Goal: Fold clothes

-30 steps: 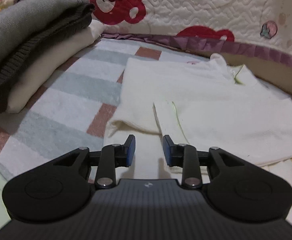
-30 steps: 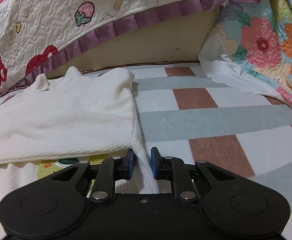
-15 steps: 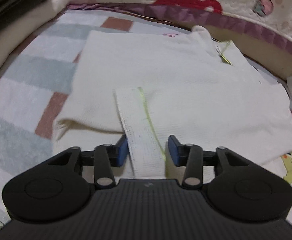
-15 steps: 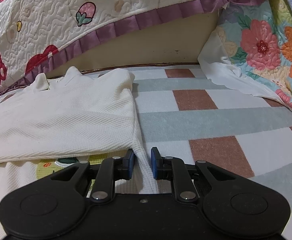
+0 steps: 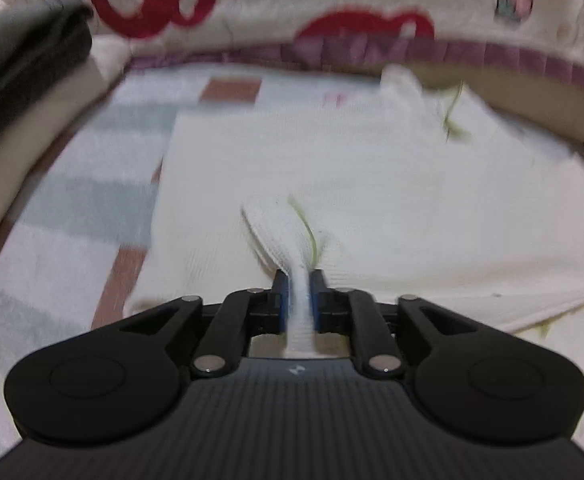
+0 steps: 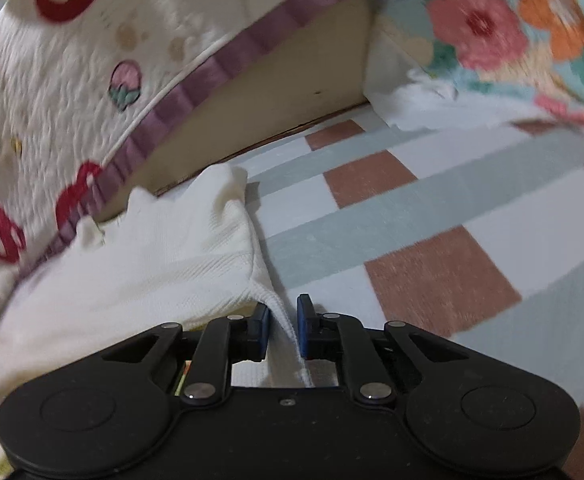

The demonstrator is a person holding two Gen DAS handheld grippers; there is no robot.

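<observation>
My left hand-held gripper (image 5: pixel 300 294) is pinched tight on a narrow ribbed strip of the white top (image 5: pixel 392 184), a cuff or hem end that bunches up between the pads. My right hand-held gripper (image 6: pixel 283 328) has the top's (image 6: pixel 151 264) edge running between its jaws, nearly closed; whether the pads truly bite, I cannot tell. The top lies spread on the checked blanket (image 6: pixel 432 216), its far end up against the quilt (image 6: pixel 91 92). It is soft, light knit cloth: it sags and stretches, with no stiffness to carry a crease. To my eye the thick seamed edges are the places to hold, not the loose middle. Both views are blurred. A folded pile (image 5: pixel 23 68) sits off to the left.
</observation>
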